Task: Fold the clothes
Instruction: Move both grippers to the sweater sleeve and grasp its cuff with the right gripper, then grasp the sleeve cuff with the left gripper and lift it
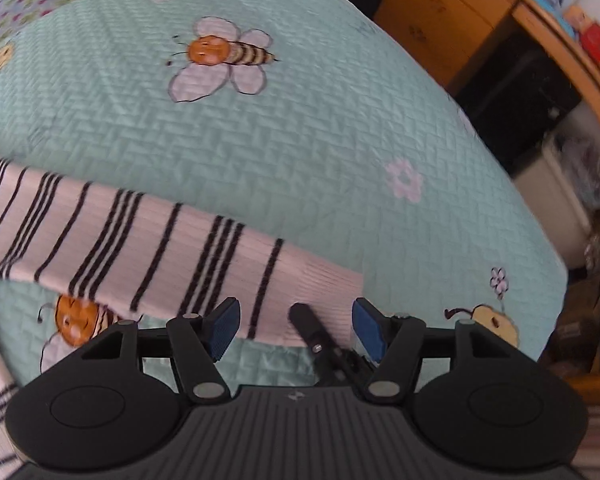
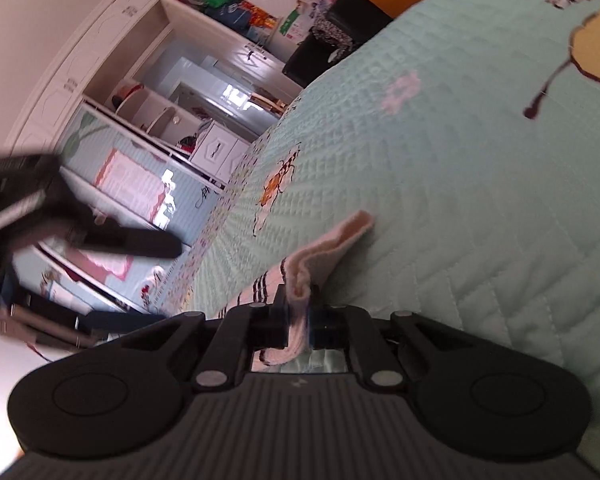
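Note:
A white garment with black stripes point(image 1: 148, 236) lies in a band across a mint quilted bedspread point(image 1: 260, 128). My left gripper point(image 1: 296, 330) is open just above the garment's near right edge, blue pads wide apart. A black finger of the other gripper point(image 1: 312, 332) shows between them. In the right wrist view my right gripper point(image 2: 299, 320) is shut on a folded edge of the striped garment point(image 2: 324, 248), held a little off the bedspread point(image 2: 460, 200). The left gripper point(image 2: 100, 236) appears blurred at the left.
The bedspread has bee and flower prints. A wooden desk point(image 1: 452, 12) and a black box point(image 1: 516, 92) stand beyond the bed's right edge. White shelves and cupboards point(image 2: 148, 80) stand along the wall beyond the bed's far end.

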### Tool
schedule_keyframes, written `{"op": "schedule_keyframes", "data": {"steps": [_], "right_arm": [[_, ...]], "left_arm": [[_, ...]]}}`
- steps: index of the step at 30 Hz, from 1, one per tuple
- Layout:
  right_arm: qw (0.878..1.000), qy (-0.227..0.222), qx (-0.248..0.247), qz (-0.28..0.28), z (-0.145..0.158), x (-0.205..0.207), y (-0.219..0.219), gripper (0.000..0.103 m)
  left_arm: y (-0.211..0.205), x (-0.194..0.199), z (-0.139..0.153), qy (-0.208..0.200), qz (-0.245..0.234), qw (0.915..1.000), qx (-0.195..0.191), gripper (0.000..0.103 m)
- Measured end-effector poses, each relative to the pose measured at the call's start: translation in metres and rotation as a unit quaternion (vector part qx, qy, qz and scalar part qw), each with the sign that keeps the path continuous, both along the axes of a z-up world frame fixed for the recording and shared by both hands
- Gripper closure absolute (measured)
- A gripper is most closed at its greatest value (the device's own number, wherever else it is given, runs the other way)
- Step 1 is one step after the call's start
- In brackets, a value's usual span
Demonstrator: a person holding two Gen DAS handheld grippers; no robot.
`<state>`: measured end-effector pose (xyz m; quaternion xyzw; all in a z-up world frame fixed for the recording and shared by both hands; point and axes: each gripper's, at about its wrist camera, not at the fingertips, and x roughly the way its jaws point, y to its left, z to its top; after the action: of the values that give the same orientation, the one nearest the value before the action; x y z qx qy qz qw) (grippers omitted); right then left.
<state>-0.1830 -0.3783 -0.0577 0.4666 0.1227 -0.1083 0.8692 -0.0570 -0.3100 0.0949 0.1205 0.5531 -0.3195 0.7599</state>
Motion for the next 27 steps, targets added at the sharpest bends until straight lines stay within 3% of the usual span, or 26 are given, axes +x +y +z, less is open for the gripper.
{"op": "schedule_keyframes", "data": {"steps": [4, 7, 11, 16, 18, 19, 21, 23, 24, 27], "right_arm": [[0.999, 0.015, -0.046, 0.013, 0.008, 0.007, 0.006, 0.095], [0.999, 0.019, -0.041, 0.015, 0.005, 0.008, 0.003, 0.095], [0.999, 0.019, -0.042, 0.020, 0.005, 0.008, -0.001, 0.095], [0.998, 0.015, -0.051, 0.020, 0.006, 0.006, -0.006, 0.095], [0.998, 0.012, -0.060, 0.021, 0.008, 0.005, -0.006, 0.095], [0.998, 0.013, -0.063, 0.021, 0.008, 0.005, -0.006, 0.095], [0.998, 0.014, -0.061, 0.019, 0.009, 0.004, -0.009, 0.094], [0.998, 0.011, -0.056, 0.018, 0.008, 0.001, -0.013, 0.095], [0.998, 0.010, -0.053, 0.018, 0.008, 0.000, -0.016, 0.092], [0.998, 0.004, -0.044, 0.036, 0.014, -0.004, -0.019, 0.083]], "left_arm": [[-0.028, -0.010, -0.008, -0.013, -0.054, 0.9978, 0.035, 0.038], [-0.049, -0.018, -0.014, -0.022, -0.095, 0.9933, 0.062, 0.038], [-0.076, -0.028, -0.022, -0.036, -0.148, 0.9836, 0.098, 0.038], [-0.081, -0.032, -0.039, -0.075, -0.173, 0.9671, 0.171, 0.038], [-0.078, -0.029, -0.045, -0.080, -0.176, 0.9642, 0.181, 0.039], [-0.077, -0.028, -0.048, -0.084, -0.177, 0.9628, 0.186, 0.042], [-0.071, -0.025, -0.048, -0.105, -0.172, 0.9624, 0.182, 0.069], [-0.062, -0.017, -0.041, -0.100, -0.153, 0.9713, 0.152, 0.077], [-0.056, -0.013, -0.034, -0.097, -0.144, 0.9763, 0.129, 0.100], [-0.040, -0.003, -0.013, -0.093, -0.119, 0.9849, 0.084, 0.099]]}}
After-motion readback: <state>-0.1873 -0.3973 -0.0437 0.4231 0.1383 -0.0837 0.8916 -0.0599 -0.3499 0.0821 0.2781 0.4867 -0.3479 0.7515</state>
